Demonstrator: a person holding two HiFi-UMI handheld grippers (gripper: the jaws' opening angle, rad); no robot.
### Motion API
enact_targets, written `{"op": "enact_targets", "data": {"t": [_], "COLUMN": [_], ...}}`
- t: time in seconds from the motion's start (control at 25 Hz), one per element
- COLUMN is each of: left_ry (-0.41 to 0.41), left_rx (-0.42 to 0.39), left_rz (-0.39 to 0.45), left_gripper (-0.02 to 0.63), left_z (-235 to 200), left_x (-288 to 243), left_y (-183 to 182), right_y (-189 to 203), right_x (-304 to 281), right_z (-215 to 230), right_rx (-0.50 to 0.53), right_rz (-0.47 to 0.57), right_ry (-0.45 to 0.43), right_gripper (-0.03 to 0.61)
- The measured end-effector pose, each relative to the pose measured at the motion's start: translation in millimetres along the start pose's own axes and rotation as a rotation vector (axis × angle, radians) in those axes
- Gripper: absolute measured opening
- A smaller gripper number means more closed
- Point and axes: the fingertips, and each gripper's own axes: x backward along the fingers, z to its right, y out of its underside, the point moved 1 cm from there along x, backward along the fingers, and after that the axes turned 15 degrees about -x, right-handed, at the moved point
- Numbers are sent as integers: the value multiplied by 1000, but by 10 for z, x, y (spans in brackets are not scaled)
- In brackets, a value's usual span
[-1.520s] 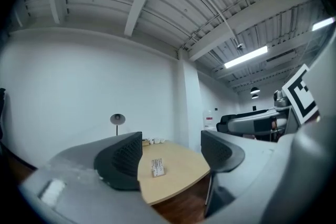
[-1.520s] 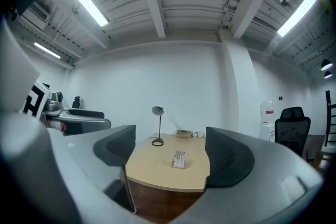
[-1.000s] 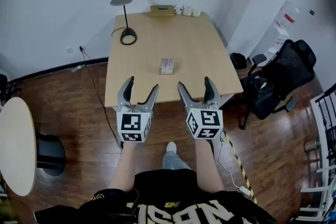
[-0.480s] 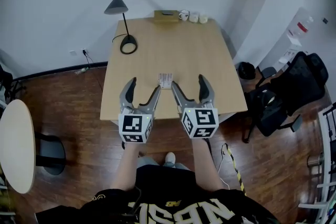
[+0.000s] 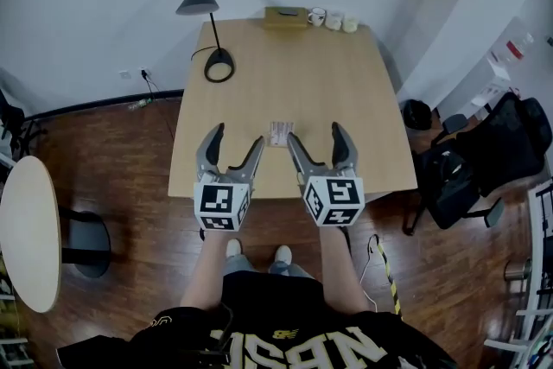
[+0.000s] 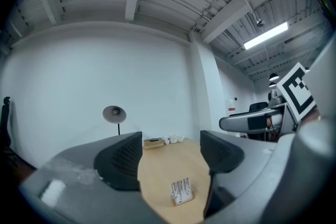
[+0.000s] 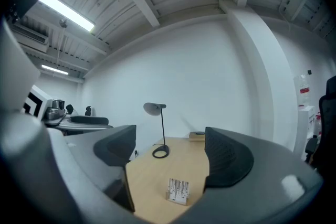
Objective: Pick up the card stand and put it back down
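Relative to the earlier frame, both grippers have closed in on the card stand, which stands upright on the table, untouched, between their inner tips. Left gripper and right gripper: jaws apart, empty. Desk lamp at the far-left corner.

The head view looks steeply down from above the person, with the counter mid-frame. The left and right gripper views look low and level across that counter from its near edge. All three share the card stand and lamp.
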Motion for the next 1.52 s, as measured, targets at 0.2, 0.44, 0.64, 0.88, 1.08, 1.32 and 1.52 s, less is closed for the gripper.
{"op": "enact_targets", "data": {"t": [0.2, 0.44, 0.64, 0.88, 1.08, 1.32, 1.52], "left_ry": [35, 83, 97, 103, 118, 220, 306], "left_rx": [21, 41, 34, 11, -17, -145, -210], "left_rz": [-43, -91, -148, -205, -236, -265, -268], "left_gripper": [351, 351, 351, 351, 365, 407, 456], "left_z": [-47, -16, -73, -376, -718, -1065, -1348], "left_x": [-77, -145, -125, -77, 11, 22, -80], "left_y": [254, 584, 901, 1347, 1647, 1907, 2014], "right_y": [265, 572, 808, 1096, 1248, 1361, 1422], "right_x": [-103, -161, -186, -295, -330, -361, -366], "right_z": [30, 93, 110, 103, 141, 200, 286], "right_rx": [-17, -41, -63, -89, -103, -113, -126], "right_rz": [-58, -116, -158, -202, -228, -248, -257], "right_ry": [29, 64, 75, 90, 106, 121, 135], "right_gripper": [408, 408, 408, 408, 408, 408, 408]}}
